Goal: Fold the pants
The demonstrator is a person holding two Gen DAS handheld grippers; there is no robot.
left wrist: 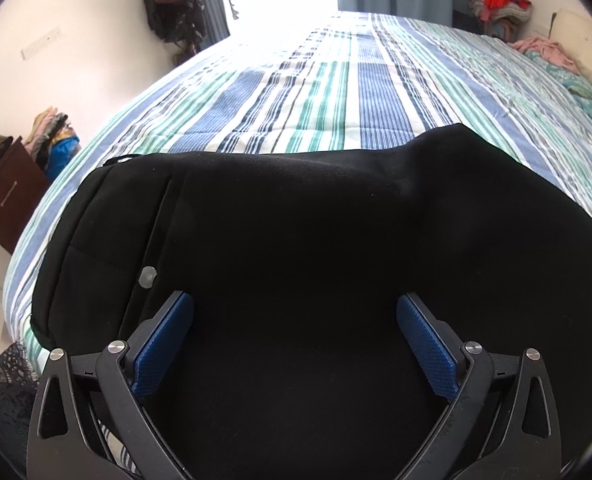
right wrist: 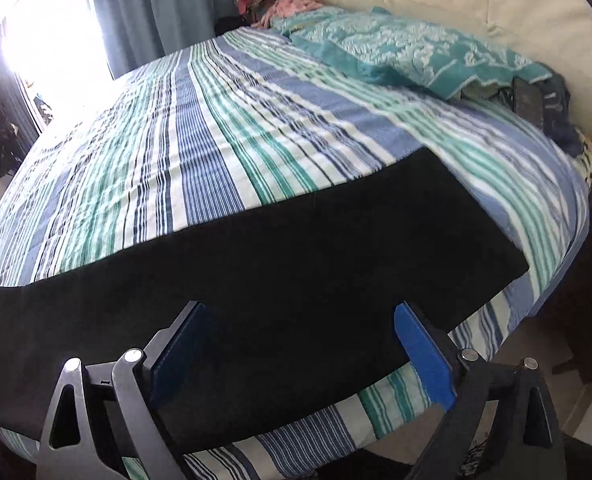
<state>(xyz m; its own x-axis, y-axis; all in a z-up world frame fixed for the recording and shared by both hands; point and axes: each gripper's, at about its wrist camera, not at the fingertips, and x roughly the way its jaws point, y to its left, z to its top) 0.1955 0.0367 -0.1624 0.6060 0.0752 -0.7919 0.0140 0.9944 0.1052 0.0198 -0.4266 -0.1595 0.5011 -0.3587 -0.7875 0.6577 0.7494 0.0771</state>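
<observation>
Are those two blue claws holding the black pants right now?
No. The left gripper and right gripper both gape open above the black pants, gripping nothing.

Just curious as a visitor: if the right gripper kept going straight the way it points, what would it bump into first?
Most likely the black pants lying on the striped bed; the open right gripper points down at them, though depth is unclear.

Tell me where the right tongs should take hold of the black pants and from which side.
Grip the black fabric pants at the leg-end corner on the striped bedsheet. Come in from the near bed edge, low: that straight hem lies flat and free, and the open right tongs already hover near it.
</observation>
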